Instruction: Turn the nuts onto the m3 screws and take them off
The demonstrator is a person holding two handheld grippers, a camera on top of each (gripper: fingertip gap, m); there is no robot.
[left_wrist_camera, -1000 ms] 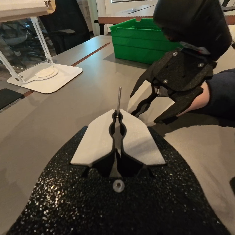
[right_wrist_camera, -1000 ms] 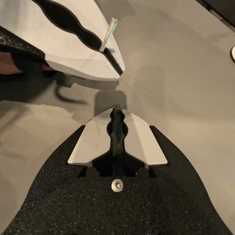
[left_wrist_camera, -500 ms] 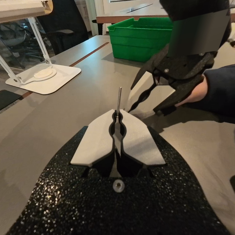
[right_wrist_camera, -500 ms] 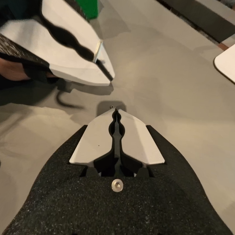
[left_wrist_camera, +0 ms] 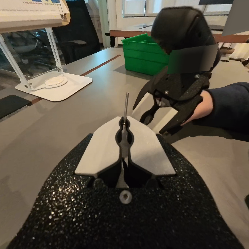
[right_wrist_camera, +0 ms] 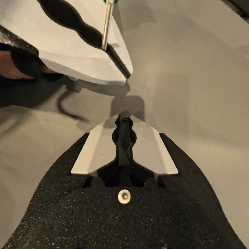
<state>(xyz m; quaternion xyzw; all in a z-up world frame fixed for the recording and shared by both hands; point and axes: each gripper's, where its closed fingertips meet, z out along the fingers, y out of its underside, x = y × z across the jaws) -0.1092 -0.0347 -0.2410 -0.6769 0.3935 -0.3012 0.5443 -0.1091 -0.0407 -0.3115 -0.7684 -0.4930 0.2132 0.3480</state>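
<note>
Our right claw (right_wrist_camera: 125, 116) has spread again after pressing together a moment ago, with the small nut (right_wrist_camera: 125, 119) between its tips, untouched. Our left claw (left_wrist_camera: 124, 118) still pinches the upright m3 screw (left_wrist_camera: 126, 106). Threading comes next, we judge. The grey table (left_wrist_camera: 56, 121) carries a green bin (left_wrist_camera: 142, 59) and a white stand (left_wrist_camera: 56, 88).

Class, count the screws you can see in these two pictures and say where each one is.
1: a screw stands upright, clamped in the left gripper above the grey table. Others may be hidden in the green bin.
</note>
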